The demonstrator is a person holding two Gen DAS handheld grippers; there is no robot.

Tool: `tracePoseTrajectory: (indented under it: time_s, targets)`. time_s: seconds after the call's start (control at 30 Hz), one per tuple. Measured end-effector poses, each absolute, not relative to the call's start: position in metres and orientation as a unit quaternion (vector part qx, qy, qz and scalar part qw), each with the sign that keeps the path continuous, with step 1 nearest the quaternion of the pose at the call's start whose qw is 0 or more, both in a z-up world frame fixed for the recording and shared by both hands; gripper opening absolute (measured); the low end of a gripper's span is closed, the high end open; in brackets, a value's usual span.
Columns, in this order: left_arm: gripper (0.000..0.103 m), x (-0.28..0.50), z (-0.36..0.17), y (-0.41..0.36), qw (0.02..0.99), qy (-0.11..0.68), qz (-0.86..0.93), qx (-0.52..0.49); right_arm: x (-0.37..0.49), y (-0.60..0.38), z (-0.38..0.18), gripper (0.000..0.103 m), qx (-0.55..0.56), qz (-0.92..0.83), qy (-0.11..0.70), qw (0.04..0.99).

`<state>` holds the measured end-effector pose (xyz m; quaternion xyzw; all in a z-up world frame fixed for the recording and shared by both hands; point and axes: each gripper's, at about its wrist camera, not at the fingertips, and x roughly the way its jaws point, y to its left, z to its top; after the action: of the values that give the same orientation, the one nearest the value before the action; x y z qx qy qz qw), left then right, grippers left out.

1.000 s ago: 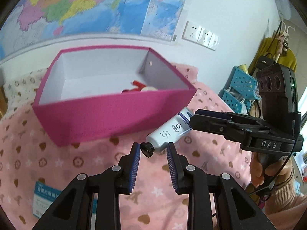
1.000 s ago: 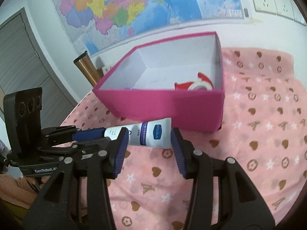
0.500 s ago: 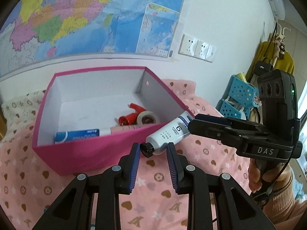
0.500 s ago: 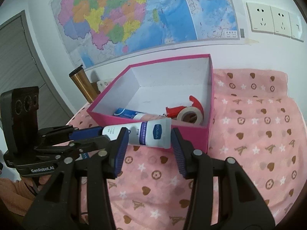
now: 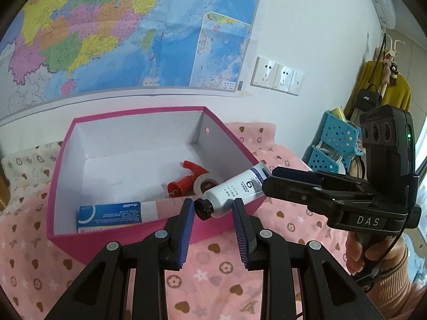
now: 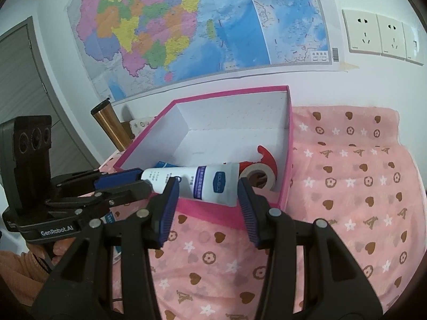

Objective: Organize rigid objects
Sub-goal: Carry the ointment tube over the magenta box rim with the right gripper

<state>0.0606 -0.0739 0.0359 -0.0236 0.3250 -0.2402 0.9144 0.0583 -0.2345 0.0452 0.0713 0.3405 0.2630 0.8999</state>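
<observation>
White tube point(image 5: 234, 190) held by both claws, hanging over near wall of pink box point(image 5: 64, 165), lower centre of frame — carried to be dropped inside, probably.

Left claw point(image 5: 213, 214) clamped on black cap end; right claw point(image 6: 206, 196) clamped on flat crimped tail. Two-ended hold keeps tube level and steady.

Box open-topped on pink patterned cloth point(image 6: 347, 200); red tape dispenser point(image 5: 190, 180) at its right end, blue carton point(image 5: 112, 212) along near wall. Free floor mid-box suits tube.

Risk: cap grip narrow, could slip.

We look down along each gripper's fingers from close range, both views sharing the open pink cardboard box point(image 5: 128, 237) point(image 6: 232, 217) (seen from opposite sides).
</observation>
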Motion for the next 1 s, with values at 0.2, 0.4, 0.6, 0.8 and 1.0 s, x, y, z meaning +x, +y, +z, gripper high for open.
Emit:
tracePoseTrajectory:
  time_s: [0.2,0.4,0.6,0.8,1.0]
  targets:
    - [0.028,0.066,0.037,-0.076,0.915,0.322,-0.241,-0.021,0.065,-0.236,0.044,0.049,0.072,0.259,0.343,0.900]
    - [0.028,0.072,0.038,-0.079,0.916,0.322,-0.238,-0.018,0.071,-0.237,0.043,0.049,0.070,0.255,0.344,0.901]
    - [0.029,0.079,0.038,-0.080,0.917,0.324,-0.233,-0.019,0.078,-0.236,0.042,0.049,0.069,0.253,0.346,0.901]
    - [0.029,0.084,0.037,-0.082,0.917,0.326,-0.230,-0.018,0.083,-0.237,0.041,0.049,0.069,0.251,0.349,0.900]
    - [0.030,0.090,0.035,-0.084,0.916,0.330,-0.228,-0.018,0.088,-0.237,0.038,0.049,0.068,0.249,0.353,0.899]
